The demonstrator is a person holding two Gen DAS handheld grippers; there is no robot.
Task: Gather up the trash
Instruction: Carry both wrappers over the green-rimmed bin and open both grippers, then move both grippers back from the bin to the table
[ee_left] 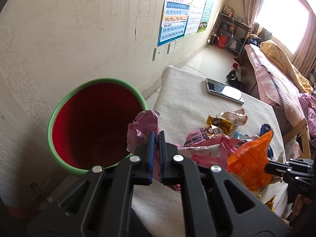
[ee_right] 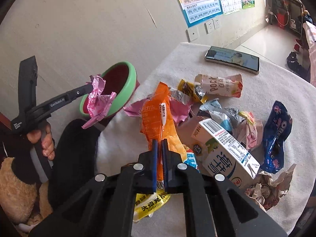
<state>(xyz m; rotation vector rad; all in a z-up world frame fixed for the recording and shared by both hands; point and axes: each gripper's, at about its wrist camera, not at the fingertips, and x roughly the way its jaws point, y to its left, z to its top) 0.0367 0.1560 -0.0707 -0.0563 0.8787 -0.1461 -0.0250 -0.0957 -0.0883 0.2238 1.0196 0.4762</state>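
beside the cloth-covered table, a crumpled pink foil wrapper is being held clenched in the left gripper just at the rim of the green-rimmed red plastic bin. an orange plastic snack bag is being gripped tight by the right gripper above the heap of wrappers, with a white milk carton lying just beside it.

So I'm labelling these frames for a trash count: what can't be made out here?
- Red bin with green rim: bottom lost in shadow, left wrist view.
- Pink crumpled wrapper: lower part hidden by left gripper, fingers.
- Orange plastic packet: lower print covered by right gripper.
- Brown crumpled paper: cut off by the fisheye edge.
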